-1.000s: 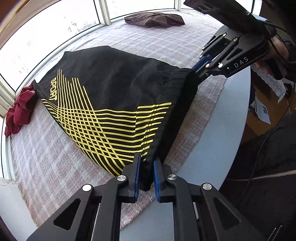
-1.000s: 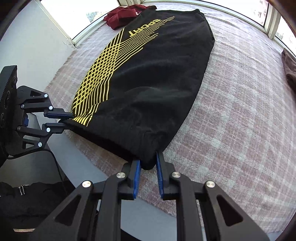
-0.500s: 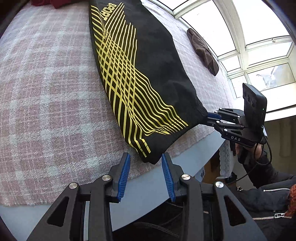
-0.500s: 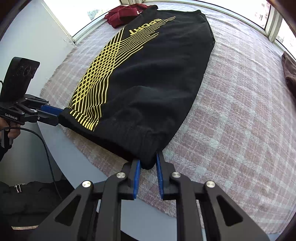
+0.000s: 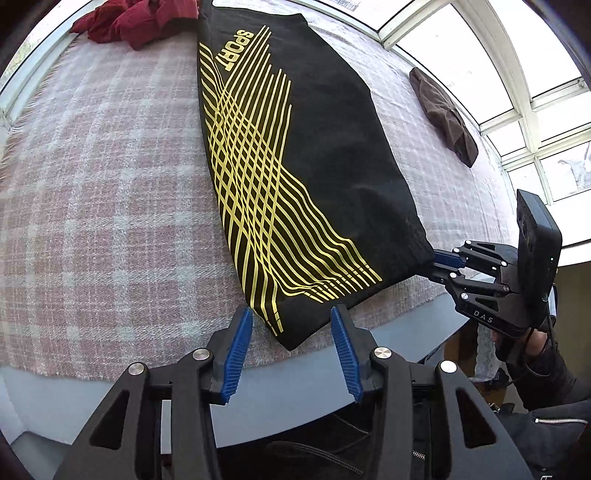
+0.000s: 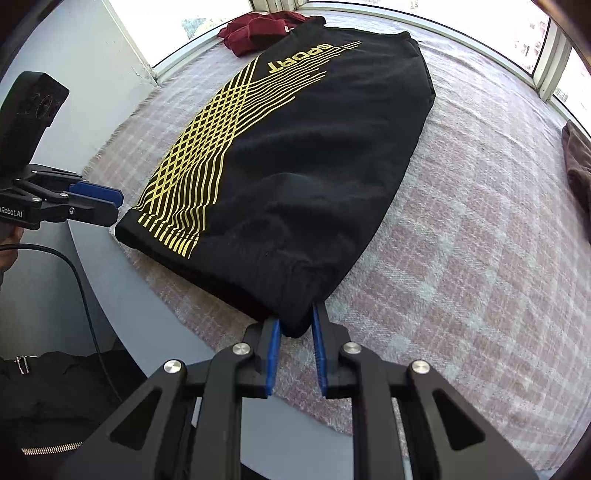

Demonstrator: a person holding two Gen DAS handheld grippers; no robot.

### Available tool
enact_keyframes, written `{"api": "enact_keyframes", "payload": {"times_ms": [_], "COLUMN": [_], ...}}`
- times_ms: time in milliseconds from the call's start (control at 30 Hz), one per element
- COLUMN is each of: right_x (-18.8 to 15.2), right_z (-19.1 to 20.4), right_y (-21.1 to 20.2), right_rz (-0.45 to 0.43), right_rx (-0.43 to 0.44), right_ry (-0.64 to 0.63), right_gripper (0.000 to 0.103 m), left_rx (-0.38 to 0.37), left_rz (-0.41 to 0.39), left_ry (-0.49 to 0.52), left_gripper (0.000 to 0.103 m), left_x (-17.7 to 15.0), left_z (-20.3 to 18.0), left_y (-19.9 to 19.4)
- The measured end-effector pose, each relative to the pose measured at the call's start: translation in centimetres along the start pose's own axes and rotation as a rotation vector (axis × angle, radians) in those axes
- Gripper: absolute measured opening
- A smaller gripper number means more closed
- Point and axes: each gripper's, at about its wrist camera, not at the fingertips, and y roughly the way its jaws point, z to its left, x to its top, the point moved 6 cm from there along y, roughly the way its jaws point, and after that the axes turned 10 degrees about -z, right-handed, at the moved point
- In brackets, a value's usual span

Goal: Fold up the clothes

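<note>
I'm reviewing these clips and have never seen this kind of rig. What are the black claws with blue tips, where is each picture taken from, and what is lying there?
No robot: a person holds a two-finger gripper in each hand, each with a camera looking along its fingers. One picture is from the left gripper, whose jaws are opening, no longer pressing the corner of the black garment between them. The other is from the right gripper, shut on another corner. The garment lies on a checked blanket, with a red garment and a brown garment farther off.
</note>
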Motion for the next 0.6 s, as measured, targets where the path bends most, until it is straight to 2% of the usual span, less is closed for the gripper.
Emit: {"api": "enact_keyframes", "payload": {"times_ms": [100, 367, 600], "right_x": [-0.2, -0.8, -0.6], "right_z": [0.1, 0.7, 1.1], "right_y": [0.0, 0.1, 0.0], "right_rz": [-0.009, -0.033, -0.051], "right_rx": [0.005, 0.046, 0.056], "right_ry": [-0.015, -0.089, -0.171], "right_gripper": [0.016, 0.018, 0.018], "left_rx": [0.045, 0.087, 0.140], "left_rz": [0.016, 0.043, 0.029], "left_ry": [-0.070, -0.287, -0.331], "left_gripper": [0.042, 0.042, 0.044], "left_x": [0.0, -1.4, -1.4], "left_z": [0.2, 1.5, 1.0], "left_y": [1.2, 3.0, 3.8]}}
